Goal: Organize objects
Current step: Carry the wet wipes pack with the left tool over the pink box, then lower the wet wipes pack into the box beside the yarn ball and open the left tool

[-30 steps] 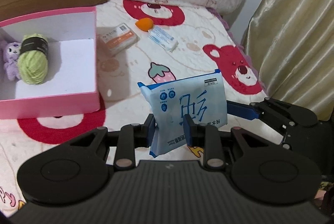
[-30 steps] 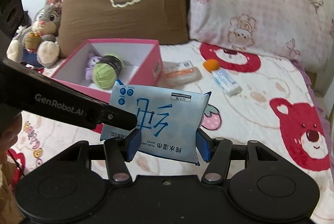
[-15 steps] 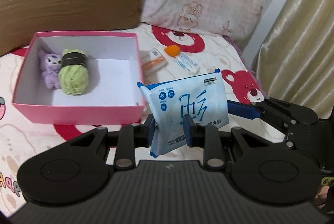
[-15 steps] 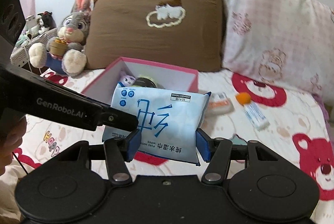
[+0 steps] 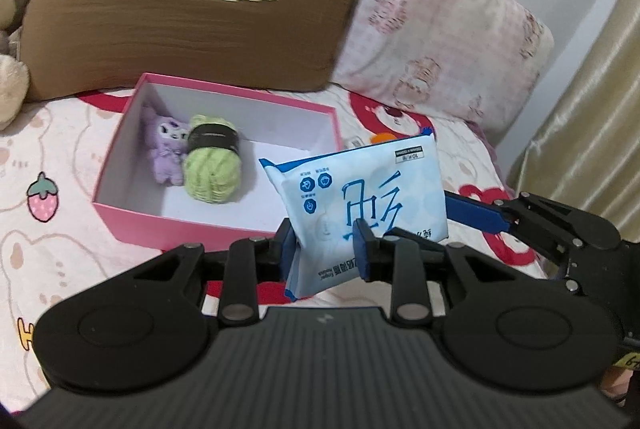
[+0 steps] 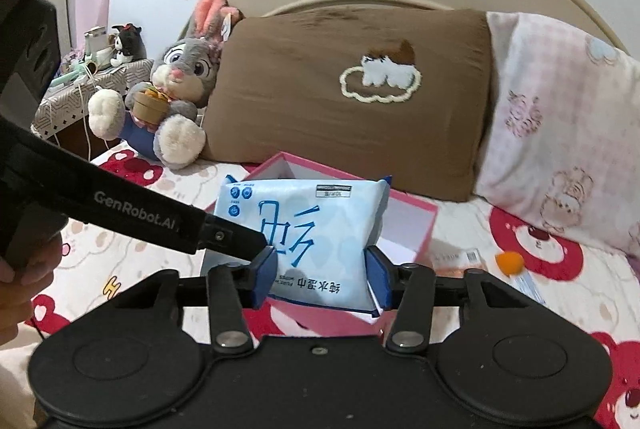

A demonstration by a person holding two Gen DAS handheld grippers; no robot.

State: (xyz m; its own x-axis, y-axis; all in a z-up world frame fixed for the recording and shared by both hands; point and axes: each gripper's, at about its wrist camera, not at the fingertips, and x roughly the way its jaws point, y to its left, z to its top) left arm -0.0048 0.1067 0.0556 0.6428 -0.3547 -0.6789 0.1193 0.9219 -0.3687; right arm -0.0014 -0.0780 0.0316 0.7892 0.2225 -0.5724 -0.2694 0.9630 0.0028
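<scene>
A light blue wet-wipes pack [image 5: 360, 197] is held upright in the air by both grippers. My left gripper [image 5: 326, 253] is shut on its lower left corner. My right gripper [image 6: 320, 279] is shut across its lower edge; the pack [image 6: 304, 241] fills the middle of the right wrist view. Behind the pack sits an open pink box [image 5: 132, 121] holding a purple plush [image 5: 166, 153] and a green yarn ball [image 5: 212, 169]. In the right wrist view the box [image 6: 412, 225] is mostly hidden by the pack.
A brown pillow [image 5: 180, 1] and a pink pillow [image 5: 440, 41] lie behind the box. A grey bunny plush [image 6: 176, 97] sits at the far left. An orange sponge [image 6: 510, 263] and a small carton [image 6: 458, 259] lie right of the box. A curtain [image 5: 592, 109] hangs on the right.
Both grippers have carried the wipes pack up and toward the head of the bed. The pink box now lies directly behind the pack, and the pillows and headboard have come into view.
</scene>
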